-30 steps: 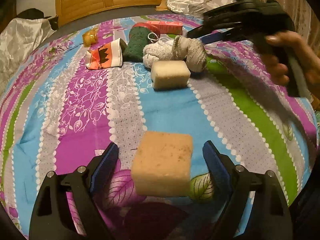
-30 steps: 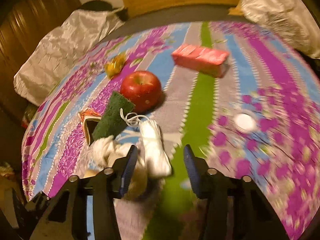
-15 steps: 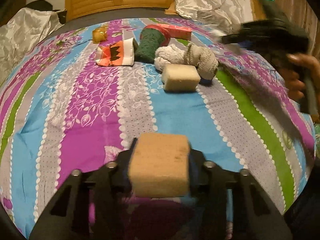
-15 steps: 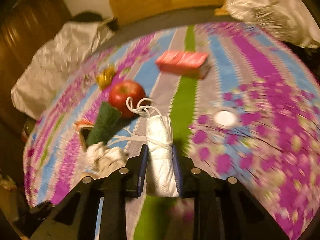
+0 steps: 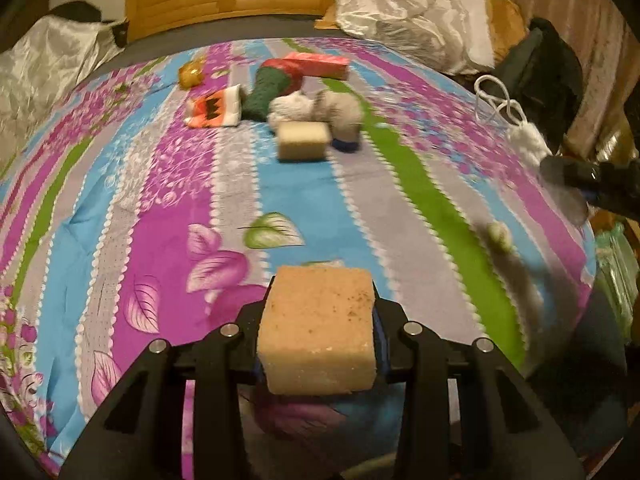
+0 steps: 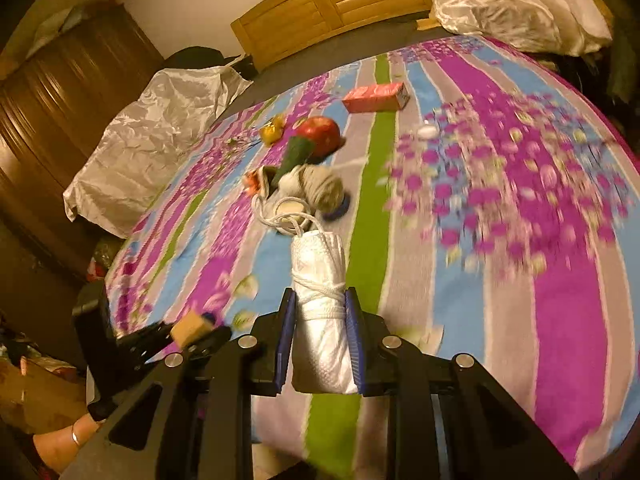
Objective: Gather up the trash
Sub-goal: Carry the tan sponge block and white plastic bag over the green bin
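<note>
Tongs: left tongs (image 5: 320, 332) clamp tan sponge (image 5: 320, 332), right tongs (image 6: 320, 332) clamp white bundle (image 6: 320, 300); keep both squeezed while carrying past the bed (image 5: 160, 184) edge

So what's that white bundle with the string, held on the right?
The white bundle looks like a rolled woven plastic bag, shiny and crinkled, tied around its middle with white cord. Loose cord loops trail from its far end. It points away from the camera, pinched between the right tool's blue pads, lifted above the striped floral bedspread.
</note>
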Demonstrator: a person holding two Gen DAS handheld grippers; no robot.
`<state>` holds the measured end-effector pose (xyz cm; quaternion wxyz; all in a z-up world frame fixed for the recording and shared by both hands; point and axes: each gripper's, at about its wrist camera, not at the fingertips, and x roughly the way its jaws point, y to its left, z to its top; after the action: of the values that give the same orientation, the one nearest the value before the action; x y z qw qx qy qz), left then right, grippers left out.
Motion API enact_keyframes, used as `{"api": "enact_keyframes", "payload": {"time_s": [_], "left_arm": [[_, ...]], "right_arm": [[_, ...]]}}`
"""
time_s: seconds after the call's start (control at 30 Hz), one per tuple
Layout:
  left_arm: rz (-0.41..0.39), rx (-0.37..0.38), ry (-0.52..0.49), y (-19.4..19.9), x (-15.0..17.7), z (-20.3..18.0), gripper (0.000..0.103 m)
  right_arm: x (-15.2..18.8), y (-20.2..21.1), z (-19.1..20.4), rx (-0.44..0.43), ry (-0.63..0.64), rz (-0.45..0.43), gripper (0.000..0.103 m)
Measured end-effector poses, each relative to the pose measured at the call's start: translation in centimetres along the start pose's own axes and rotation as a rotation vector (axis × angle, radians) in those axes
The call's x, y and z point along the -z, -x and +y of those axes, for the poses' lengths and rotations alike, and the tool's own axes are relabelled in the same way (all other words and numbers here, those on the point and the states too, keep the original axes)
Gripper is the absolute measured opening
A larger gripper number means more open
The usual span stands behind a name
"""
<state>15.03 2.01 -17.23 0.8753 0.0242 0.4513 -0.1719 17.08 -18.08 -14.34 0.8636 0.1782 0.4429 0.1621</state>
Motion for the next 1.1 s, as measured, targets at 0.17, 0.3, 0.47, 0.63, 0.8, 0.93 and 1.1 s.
{"api": "enact_keyframes", "payload": {"time_s": [0.17, 0.3, 0.47, 0.63, 0.8, 0.93, 1.1], "left_arm": [[-0.032, -0.014, -0.068, 1.4, -1.7, -4.2, 0.037], [-0.073, -0.038, -0.085, 2.4, -4.5, -6.9, 0.037], [-0.139, -0.051, -0.119, 3.9, -8.5, -10.4, 0.037], [-0.212, -0.032, -0.216, 5.6, -11.9, -15.7, 0.037], [-0.282, 0.031, -0.316, 6.9, -14.4, -21.9, 0.037], [-0.315, 0.095, -0.392, 7.4, -15.6, -27.3, 0.037], [-0.339, 0.174, -0.492, 7.5, -16.0, -34.1, 0.037]], "right_arm": [[2.8, 4.3, -0.2, 0.047, -0.016, -0.044, 0.026], [3.4, 7.8, -1.0, 0.097, -0.03, -0.107, 0.026], [2.9, 13.3, -2.1, 0.177, -0.032, -0.229, 0.026], [2.3, 19.1, -3.2, 0.257, -0.036, -0.342, 0.026], [2.3, 25.6, -5.8, 0.354, -0.097, -0.45, 0.026], [3.0, 30.6, -8.5, 0.434, -0.168, -0.518, 0.026], [5.4, 36.7, -12.7, 0.531, -0.285, -0.589, 0.026]]}}
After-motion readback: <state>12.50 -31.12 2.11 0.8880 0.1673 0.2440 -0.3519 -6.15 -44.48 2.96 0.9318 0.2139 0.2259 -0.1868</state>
